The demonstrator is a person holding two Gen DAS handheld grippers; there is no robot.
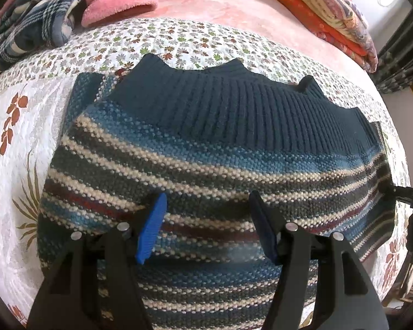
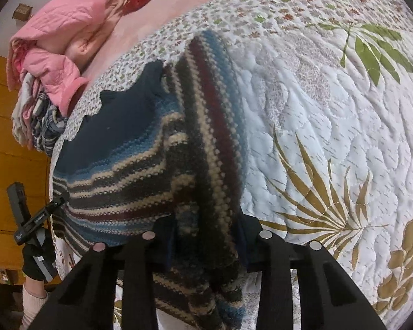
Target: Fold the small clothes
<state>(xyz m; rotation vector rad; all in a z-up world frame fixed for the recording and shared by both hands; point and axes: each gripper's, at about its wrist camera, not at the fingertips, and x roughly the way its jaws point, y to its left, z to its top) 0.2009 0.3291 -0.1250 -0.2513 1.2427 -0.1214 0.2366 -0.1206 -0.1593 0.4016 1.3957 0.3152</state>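
Striped blue-and-cream knit sweater (image 1: 206, 165) lies on the white floral quilt (image 1: 19, 143); the left gripper (image 1: 208, 228) hovers wide apart above it (touching nothing), the right gripper (image 2: 206, 236) clamps a sleeve fold.

No words, labels, brand names or numbers can be read anywhere in either view. The only lettering is a line of small pale print along the black bar of the other claw (image 2: 38, 218), seen at the left edge of the right wrist view, and it is too small and blurred to make out.
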